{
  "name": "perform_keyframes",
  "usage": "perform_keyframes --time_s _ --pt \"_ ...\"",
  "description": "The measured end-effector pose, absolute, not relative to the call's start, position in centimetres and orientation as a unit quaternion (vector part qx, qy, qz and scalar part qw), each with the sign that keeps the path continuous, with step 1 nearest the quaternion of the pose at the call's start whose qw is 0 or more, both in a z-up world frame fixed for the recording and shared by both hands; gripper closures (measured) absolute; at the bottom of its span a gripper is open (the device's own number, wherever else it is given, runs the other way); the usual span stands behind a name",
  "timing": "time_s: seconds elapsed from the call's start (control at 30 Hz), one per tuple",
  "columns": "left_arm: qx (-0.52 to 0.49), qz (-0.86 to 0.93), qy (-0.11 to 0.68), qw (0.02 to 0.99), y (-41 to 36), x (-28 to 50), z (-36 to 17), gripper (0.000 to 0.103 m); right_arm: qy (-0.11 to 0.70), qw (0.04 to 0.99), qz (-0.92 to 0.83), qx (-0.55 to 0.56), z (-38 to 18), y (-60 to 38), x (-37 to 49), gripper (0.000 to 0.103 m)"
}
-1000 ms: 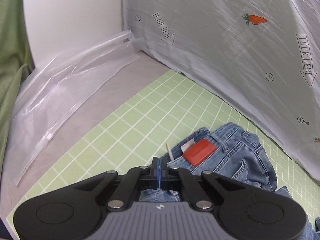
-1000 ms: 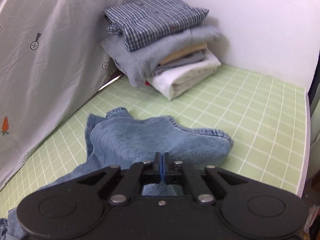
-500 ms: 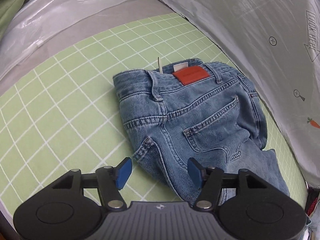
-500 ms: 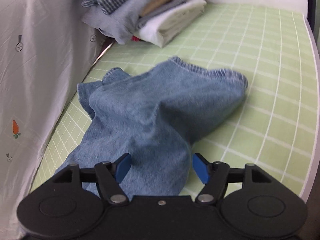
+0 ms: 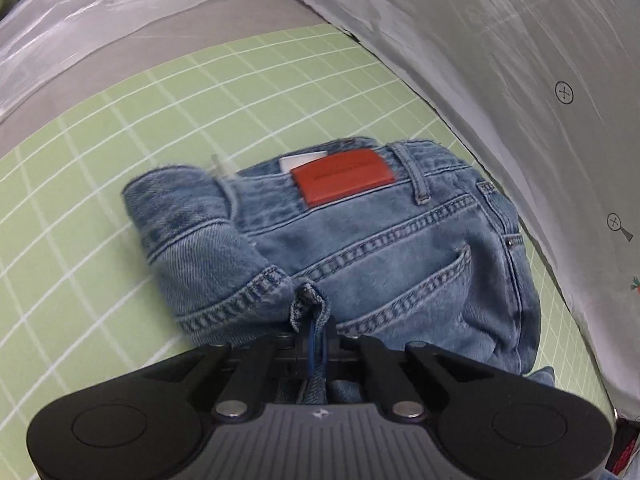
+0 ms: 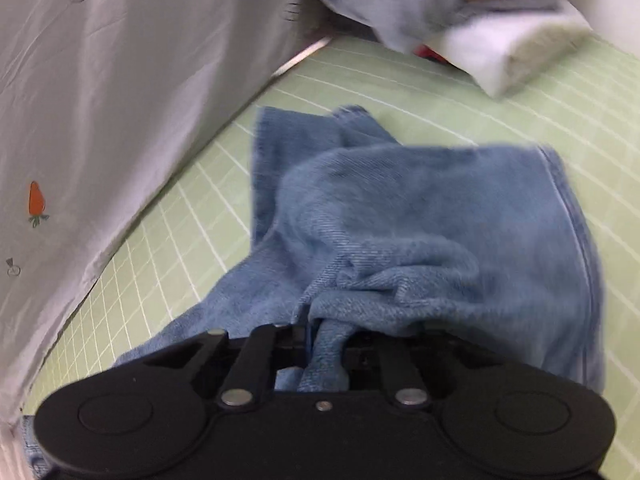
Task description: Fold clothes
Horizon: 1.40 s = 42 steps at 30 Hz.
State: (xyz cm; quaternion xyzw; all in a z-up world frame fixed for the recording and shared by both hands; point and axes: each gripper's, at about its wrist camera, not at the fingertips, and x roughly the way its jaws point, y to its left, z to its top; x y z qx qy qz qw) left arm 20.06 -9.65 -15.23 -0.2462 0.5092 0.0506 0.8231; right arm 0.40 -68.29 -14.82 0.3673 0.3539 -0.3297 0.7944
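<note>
Jeans [image 5: 384,248], free half a second ago, now pinched by left claw [image 5: 318,334] and closing right claw [image 6: 326,336].

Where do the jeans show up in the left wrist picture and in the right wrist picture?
Left wrist: the jeans fill the centre, waistband and red patch uppermost.
Right wrist: the jeans are centre to lower right, a bunched leg, no patch visible.
Shared landmark: the green grid mat.

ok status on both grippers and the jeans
Left gripper shut on jeans near waist. Right gripper closing on bunched leg denim. Folded stack beyond, not blocking.
</note>
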Motion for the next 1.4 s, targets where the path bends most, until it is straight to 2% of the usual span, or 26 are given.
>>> perform_keyframes --time_s 0.17,0.33,0.47,0.63,0.87,0.97,1.03,1.07,1.17,1.2,1.23,1.3,1.4 --pt "-0.239 0.038 0.474 0.847 -12.8 27.1 -14.6 0.101 0.329 0.844 -0.285 0.313 -13.4 -70.8 10.5 0.094" --pt "-0.237 0.013 0.392 0.889 -14.3 29.9 -8.5 0.101 0.273 0.879 -0.278 0.274 -9.0 -70.8 13.4 0.094" --pt "-0.246 -0.001 0.35 0.904 -12.3 27.5 -3.7 0.101 0.221 0.89 -0.298 0.266 -5.2 -70.0 7.9 0.095" --pt "-0.262 0.006 0.352 0.898 -8.5 19.6 -2.5 0.101 0.149 0.89 -0.327 0.28 -1.5 -68.0 -4.6 0.095" --pt "-0.235 0.094 0.481 0.84 -5.4 10.2 -9.0 0.096 0.297 0.824 -0.343 0.34 -10.2 -65.9 -14.4 0.095" --pt "-0.23 0.097 0.485 0.838 -5.5 8.6 -9.1 0.079 0.33 0.79 -0.348 0.381 -13.6 -65.1 -15.8 0.094" --pt "-0.217 0.09 0.478 0.847 -6.1 8.9 -8.6 0.057 0.325 0.783 -0.359 0.391 -14.1 -65.1 -15.4 0.091" --pt "-0.208 0.084 0.474 0.851 -6.6 9.3 -8.3 0.054 0.322 0.779 -0.364 0.395 -14.4 -65.1 -15.2 0.09" --pt "-0.195 0.059 0.469 0.859 -8.3 11.3 -7.8 0.039 0.319 0.764 -0.373 0.419 -14.7 -66.2 -13.6 0.073" --pt "-0.196 0.053 0.467 0.861 -9.1 12.0 -7.8 0.033 0.319 0.756 -0.378 0.428 -14.8 -66.5 -13.1 0.058" --pt "-0.197 0.048 0.465 0.862 -9.6 12.9 -7.9 0.03 0.323 0.745 -0.386 0.438 -14.9 -66.7 -12.7 0.05" --pt "-0.202 0.043 0.466 0.861 -10.9 15.3 -8.2 0.025 0.338 0.726 -0.411 0.436 -14.6 -67.0 -11.9 0.047" --pt "-0.205 0.04 0.472 0.857 -13.1 19.0 -8.7 0.02 0.363 0.711 -0.468 0.378 -13.1 -66.6 -10.8 0.047"
